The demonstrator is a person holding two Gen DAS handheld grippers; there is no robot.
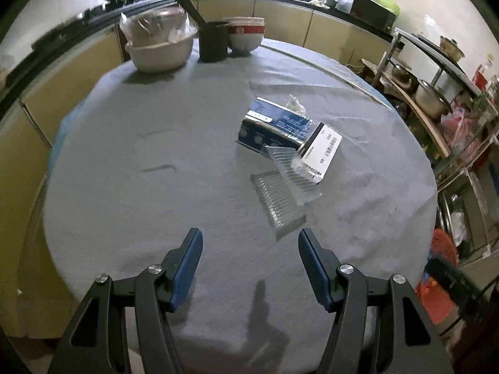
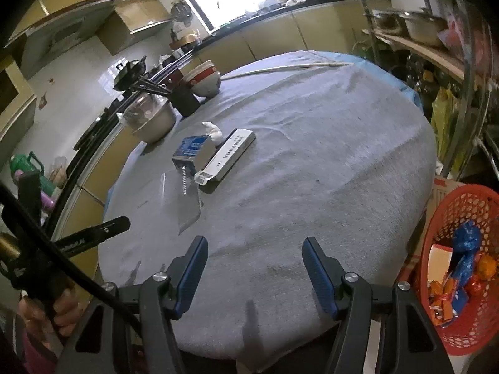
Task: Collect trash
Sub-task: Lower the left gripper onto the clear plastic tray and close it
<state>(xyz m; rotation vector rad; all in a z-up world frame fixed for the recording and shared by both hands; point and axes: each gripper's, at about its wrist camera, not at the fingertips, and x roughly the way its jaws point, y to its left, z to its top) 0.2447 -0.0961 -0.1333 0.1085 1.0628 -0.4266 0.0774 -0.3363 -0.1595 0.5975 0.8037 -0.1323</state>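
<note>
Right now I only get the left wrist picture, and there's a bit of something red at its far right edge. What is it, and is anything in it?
Observer: It's a red basket beside the table, with trash in it: a blue wrapper and orange packets.
Operator: Is the other gripper carrying anything?
Observer: No. The right gripper is open and empty, above the near edge of the grey tablecloth.
Operator: Is a person there at all?
Observer: Yes. A left hand shows low at the left of the right wrist view, wrapped round a black handle.
</note>
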